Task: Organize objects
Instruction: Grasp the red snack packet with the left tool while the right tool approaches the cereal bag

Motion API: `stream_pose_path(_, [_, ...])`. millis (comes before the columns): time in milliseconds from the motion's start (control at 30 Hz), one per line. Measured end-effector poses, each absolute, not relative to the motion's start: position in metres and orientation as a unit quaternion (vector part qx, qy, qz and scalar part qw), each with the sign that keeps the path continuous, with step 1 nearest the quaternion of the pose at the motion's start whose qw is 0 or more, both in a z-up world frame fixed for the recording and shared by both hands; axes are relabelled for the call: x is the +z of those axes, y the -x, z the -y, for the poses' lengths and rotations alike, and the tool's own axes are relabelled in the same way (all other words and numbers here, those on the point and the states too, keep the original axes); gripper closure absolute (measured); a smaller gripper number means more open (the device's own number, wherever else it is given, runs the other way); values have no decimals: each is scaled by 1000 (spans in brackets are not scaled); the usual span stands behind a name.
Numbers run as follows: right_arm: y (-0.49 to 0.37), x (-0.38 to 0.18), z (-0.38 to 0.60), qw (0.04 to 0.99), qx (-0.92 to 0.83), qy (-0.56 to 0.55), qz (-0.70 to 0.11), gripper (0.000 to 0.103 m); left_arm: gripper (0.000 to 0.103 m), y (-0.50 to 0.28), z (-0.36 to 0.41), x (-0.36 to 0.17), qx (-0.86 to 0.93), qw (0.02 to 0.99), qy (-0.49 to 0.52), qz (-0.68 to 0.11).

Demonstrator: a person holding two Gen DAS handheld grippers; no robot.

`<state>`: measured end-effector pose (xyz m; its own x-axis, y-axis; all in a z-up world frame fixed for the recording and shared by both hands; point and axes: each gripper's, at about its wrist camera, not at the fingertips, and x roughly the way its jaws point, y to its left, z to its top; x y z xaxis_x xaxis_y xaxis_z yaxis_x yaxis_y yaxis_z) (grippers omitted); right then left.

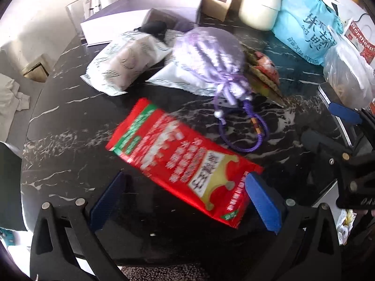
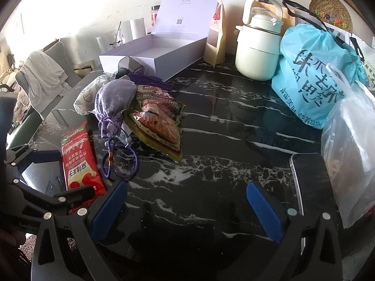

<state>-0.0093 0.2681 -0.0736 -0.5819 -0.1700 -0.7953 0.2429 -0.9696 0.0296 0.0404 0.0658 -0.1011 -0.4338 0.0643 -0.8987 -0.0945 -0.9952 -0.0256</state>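
Observation:
A red snack packet (image 1: 180, 161) lies flat on the black marble table (image 1: 70, 145), its near end between the open fingers of my left gripper (image 1: 187, 201); it also shows in the right wrist view (image 2: 79, 161). Beyond it lie a lilac drawstring pouch (image 1: 211, 53) with a purple cord, white patterned packets (image 1: 126, 63) and a brown-red snack packet (image 2: 159, 121). An open lilac gift box (image 2: 159, 49) stands at the back. My right gripper (image 2: 187, 206) is open and empty over bare table.
A cream kettle (image 2: 257, 51), a kraft pouch (image 2: 215, 37), a blue plastic bag (image 2: 316, 75), a clear plastic bag (image 2: 351, 152) and a phone (image 2: 311, 182) crowd the back and right. The table edge curves at the left, with chairs beyond.

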Motion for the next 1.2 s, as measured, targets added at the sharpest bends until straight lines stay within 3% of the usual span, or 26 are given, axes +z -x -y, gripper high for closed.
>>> stream_pose_path(567, [26, -73, -240, 145, -881, -447, -55, 1, 1, -43, 12, -99, 845, -3, 533, 35])
stream_pose_path(767, [34, -71, -239, 141, -882, -447, -54, 1, 1, -26, -1, -95, 845, 29, 531, 59])
stream_pose_path(967, [39, -70, -244, 137, -882, -448, -47, 1, 1, -1, -33, -96, 844, 46, 533, 31])
stream_pose_path(1033, [41, -70, -246, 134, -883, -447, -43, 1, 2, 5, -40, -98, 844, 29, 536, 7])
stream_pose_path(1100, [43, -69, -249, 132, -884, -446, -39, 1, 13, 6, -42, -98, 850, 25, 527, -5])
stream_pose_path(1200, [46, -70, -253, 130, -885, -446, -33, 1, 19, 6, -43, -96, 857, 29, 514, -12])
